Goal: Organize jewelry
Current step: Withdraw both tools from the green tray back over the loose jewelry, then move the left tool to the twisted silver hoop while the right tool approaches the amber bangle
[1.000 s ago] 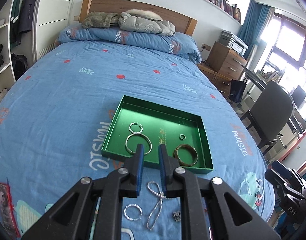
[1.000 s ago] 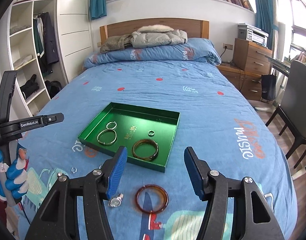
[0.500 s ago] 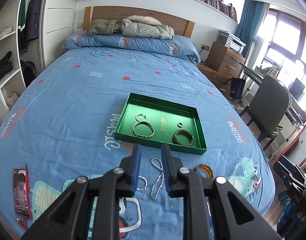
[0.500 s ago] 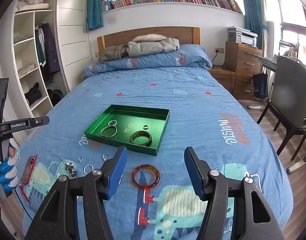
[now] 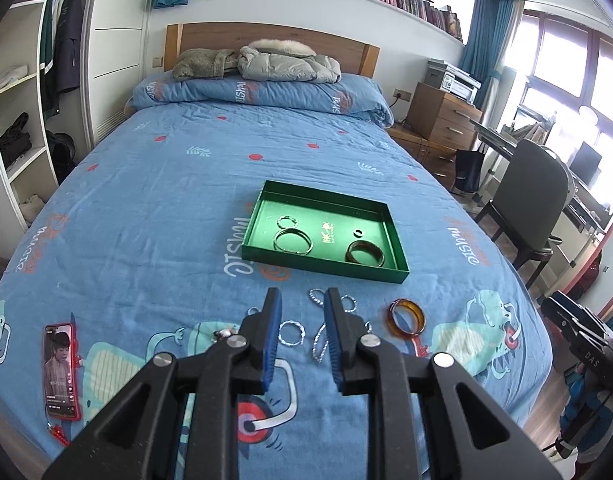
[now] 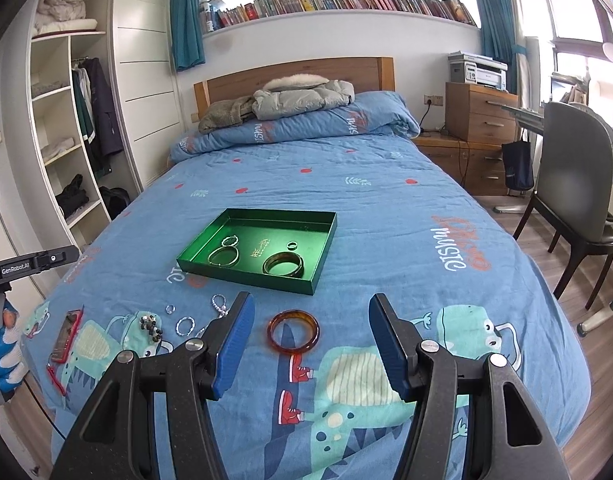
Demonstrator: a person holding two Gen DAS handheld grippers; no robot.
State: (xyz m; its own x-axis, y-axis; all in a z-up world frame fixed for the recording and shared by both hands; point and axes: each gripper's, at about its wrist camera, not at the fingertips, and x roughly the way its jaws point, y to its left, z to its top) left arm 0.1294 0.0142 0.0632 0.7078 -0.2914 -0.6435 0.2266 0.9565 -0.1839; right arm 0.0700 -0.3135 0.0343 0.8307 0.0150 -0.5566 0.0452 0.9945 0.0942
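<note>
A green tray (image 5: pixel 322 266) (image 6: pixel 242 276) lies mid-bed, holding a dark bangle (image 5: pixel 364 258), a silver bangle (image 5: pixel 293 241), a thin silver bracelet (image 5: pixel 287 222) and a small ring (image 5: pixel 358 233). On the quilt in front of it lie an amber bangle (image 5: pixel 406 317) (image 6: pixel 293 332), a silver chain (image 5: pixel 320 332), silver rings (image 6: pixel 185 326) and a small dark beaded piece (image 6: pixel 150 324). My left gripper (image 5: pixel 303 294) hovers over the chain, jaws slightly apart, nothing between them. Above the amber bangle, my right gripper (image 6: pixel 312 298) stands wide open and empty.
A red phone (image 5: pixel 60 368) lies near the bed's left front corner. Folded quilt and jackets (image 6: pixel 302 100) sit at the headboard. Open shelves stand to the left. A dark chair (image 6: pixel 578 184) and a wooden drawer unit stand to the right. A blue-gloved hand (image 6: pixel 2 356) shows at the left edge.
Both grippers have drawn back from the tray toward the bed's foot, bringing the loose jewelry and phone into view. The left jaws have parted a little.
</note>
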